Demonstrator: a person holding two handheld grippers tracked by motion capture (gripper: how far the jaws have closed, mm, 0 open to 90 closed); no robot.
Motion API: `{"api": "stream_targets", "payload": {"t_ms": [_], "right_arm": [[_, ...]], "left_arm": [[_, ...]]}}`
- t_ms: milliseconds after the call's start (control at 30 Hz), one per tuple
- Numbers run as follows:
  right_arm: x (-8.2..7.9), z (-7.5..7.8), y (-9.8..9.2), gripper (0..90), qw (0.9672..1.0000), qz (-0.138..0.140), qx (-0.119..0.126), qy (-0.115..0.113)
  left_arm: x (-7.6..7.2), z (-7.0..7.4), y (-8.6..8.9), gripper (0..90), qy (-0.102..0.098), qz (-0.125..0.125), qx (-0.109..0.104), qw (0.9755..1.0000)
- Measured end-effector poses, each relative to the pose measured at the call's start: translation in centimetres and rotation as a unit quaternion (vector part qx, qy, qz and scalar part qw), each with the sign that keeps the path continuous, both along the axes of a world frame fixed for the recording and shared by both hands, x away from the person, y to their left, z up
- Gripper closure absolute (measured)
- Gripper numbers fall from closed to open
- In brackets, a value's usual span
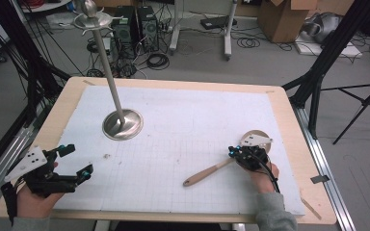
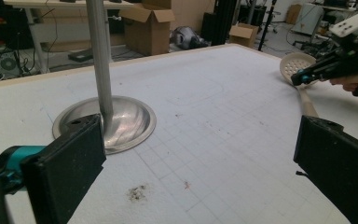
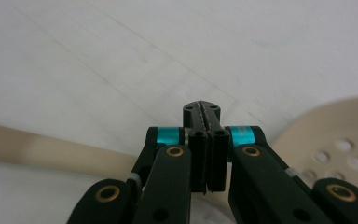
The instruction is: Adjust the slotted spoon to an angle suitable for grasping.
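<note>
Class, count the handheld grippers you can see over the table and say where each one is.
2. The left gripper is at the table's near left corner, jaws apart. The right gripper is near the right edge, shut, over the slotted spoon.

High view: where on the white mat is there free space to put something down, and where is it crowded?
The widest bare patch lies between the stand's round base and the slotted spoon, and runs up the middle to the mat's far edge. Another lies along the near edge between the left gripper and the spoon's handle. It is crowded at the right, around the right gripper.
</note>
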State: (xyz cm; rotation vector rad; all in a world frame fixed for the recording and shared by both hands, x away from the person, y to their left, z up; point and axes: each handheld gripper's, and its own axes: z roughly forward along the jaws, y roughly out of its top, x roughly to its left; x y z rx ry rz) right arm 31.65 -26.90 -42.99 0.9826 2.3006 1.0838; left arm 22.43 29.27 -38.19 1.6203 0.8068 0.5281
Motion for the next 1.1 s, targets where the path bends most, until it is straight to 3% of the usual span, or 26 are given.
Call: {"api": "stream_targets", "payload": {"t_ms": [133, 200, 267, 533, 733, 967, 1100], "right_arm": [[-1.8, 0.6, 1.0, 90.0, 0.9988, 0.047, -0.004, -0.013], [-3.4, 0.7, 1.7, 90.0, 0.9968, 0.078, 0.015, -0.003], [-4.1, 0.4, 2.3, 90.0, 0.9954, 0.095, 0.014, 0.003], [-4.7, -0.9, 4.2, 90.0, 0.9904, 0.135, 0.007, 0.028], [-3.8, -1.1, 5.0, 90.0, 0.9905, 0.134, 0.010, 0.030], [-2.0, -1.2, 6.3, 90.0, 0.9930, 0.115, 0.012, 0.027], [-0.1, -1.6, 6.8, 90.0, 0.9946, 0.092, 0.037, 0.029]], "left_arm": [[0.1, 0.0, 0.1, 2.5, 0.000, 0.000, -0.001, 1.0000], [0.1, 0.0, 0.0, 2.5, -0.001, 0.000, 0.001, 1.0000], [0.1, 0.1, 0.0, 2.5, -0.002, -0.001, 0.000, 1.0000], [0.3, 0.1, -0.3, 2.5, -0.001, -0.004, 0.001, 1.0000], [0.2, 0.1, -0.2, 2.5, -0.001, -0.003, 0.001, 1.0000], [0.0, 0.2, -0.2, 2.5, -0.003, -0.003, 0.001, 1.0000], [0.0, 0.1, -0.2, 2.5, -0.002, -0.002, 0.003, 1.0000]]}}
